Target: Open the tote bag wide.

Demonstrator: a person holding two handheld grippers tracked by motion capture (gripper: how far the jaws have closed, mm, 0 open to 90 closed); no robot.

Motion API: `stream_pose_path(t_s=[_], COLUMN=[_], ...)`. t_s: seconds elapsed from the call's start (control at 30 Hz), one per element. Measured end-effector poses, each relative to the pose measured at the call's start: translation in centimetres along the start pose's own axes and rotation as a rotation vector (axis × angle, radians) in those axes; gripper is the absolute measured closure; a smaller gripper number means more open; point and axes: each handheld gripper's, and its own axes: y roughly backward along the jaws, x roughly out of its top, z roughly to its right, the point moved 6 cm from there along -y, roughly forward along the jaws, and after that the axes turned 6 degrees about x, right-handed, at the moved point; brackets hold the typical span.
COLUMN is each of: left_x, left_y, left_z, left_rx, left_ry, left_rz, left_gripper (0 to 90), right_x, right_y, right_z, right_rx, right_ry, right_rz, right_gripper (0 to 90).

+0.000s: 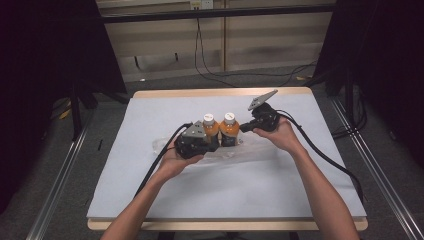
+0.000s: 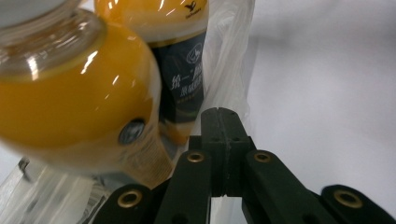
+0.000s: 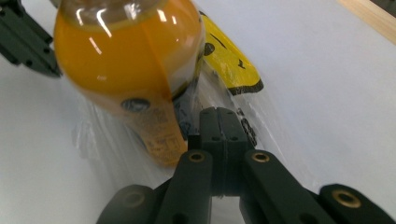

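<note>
Mid-tabletop, I see two orange drink bottles side by side, upright, white caps up: left bottle and right bottle, touching or nearly so. Both stand in or on a clear plastic bag that lies crumpled across the white sheet; I can't tell from above whether they're fully inside the film.

Left gripper sits low against the near side of the left bottle, held in the person's left hand. In the left gripper view its jaws are pressed flat together, no gap, tips right at the clear film beside the dark label of the farther bottle. Whether film is pinched between them I can't tell. The nearer bottle looms at left, blurred.

Right gripper comes in from the right at the right bottle, held in the right hand. Its jaws are also fully closed; in the right gripper view the tips sit at the film just beside the bottle. A yellow printed patch with black marks shows on the bag behind it. Again, can't confirm a pinch on the film.

Black cables trail from both grippers toward the near edge. Tabletop is covered with a white sheet, wood edge showing at the far side.
</note>
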Motion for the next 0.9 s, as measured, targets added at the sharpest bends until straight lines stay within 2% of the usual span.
stream_pose_path(t_s=[0.03,0.1,0.13,0.3,0.33,0.43,0.5,0.63,0.7,0.77,0.83,0.87,0.9], left_x=[0.1,0.2,0.2,-0.5,-0.8,-1.9,-2.0,-1.3,-0.8,-0.3,0.1,0.1,0.0], left_y=[-0.2,-0.4,-0.6,-2.1,-2.4,-3.4,-3.6,-2.9,-2.3,-2.0,-2.1,-2.4,-2.9], left_z=[0.0,0.0,0.1,0.2,0.3,0.9,1.1,0.9,0.7,0.2,0.1,0.0,0.1], left_rx=[0.006,0.051,0.051,0.063,0.065,0.072,0.081,0.074,0.084,0.092,0.126,0.146,0.148], left_ry=[0.009,0.005,0.024,0.012,0.022,0.013,0.001,0.029,0.030,0.052,0.036,0.043,0.037], left_rz=[0.002,0.010,0.017,-0.043,-0.046,-0.090,-0.102,-0.051,-0.008,0.013,0.015,0.009,-0.005], left_gripper=[90.0,90.0,90.0,90.0,90.0,90.0,90.0,90.0,90.0,90.0,90.0,90.0,90.0], right_x=[0.1,0.2,0.2,-0.1,-0.1,-0.4,-0.7,-1.2,-1.3,-1.3,-1.2,-1.2,-1.3], right_y=[-0.2,-0.7,-1.0,-2.7,-3.0,-4.1,-5.0,-6.2,-6.4,-6.4,-6.3,-6.4,-6.4], right_z=[0.0,0.2,0.4,1.1,1.2,1.6,1.7,1.6,1.7,1.8,2.1,2.2,2.3], right_rx=[0.006,0.009,0.008,0.013,0.019,0.033,0.042,0.050,0.053,0.053,0.050,0.050,0.051], right_ry=[-0.002,-0.012,-0.021,-0.041,-0.050,-0.078,-0.083,-0.105,-0.110,-0.118,-0.119,-0.113,-0.126], right_rz=[0.004,0.015,0.017,-0.015,-0.014,-0.031,-0.041,-0.046,-0.048,-0.040,-0.036,-0.036,-0.040], right_gripper=[90.0,90.0,90.0,90.0,90.0,90.0,90.0,90.0,90.0,90.0,90.0,90.0,90.0])
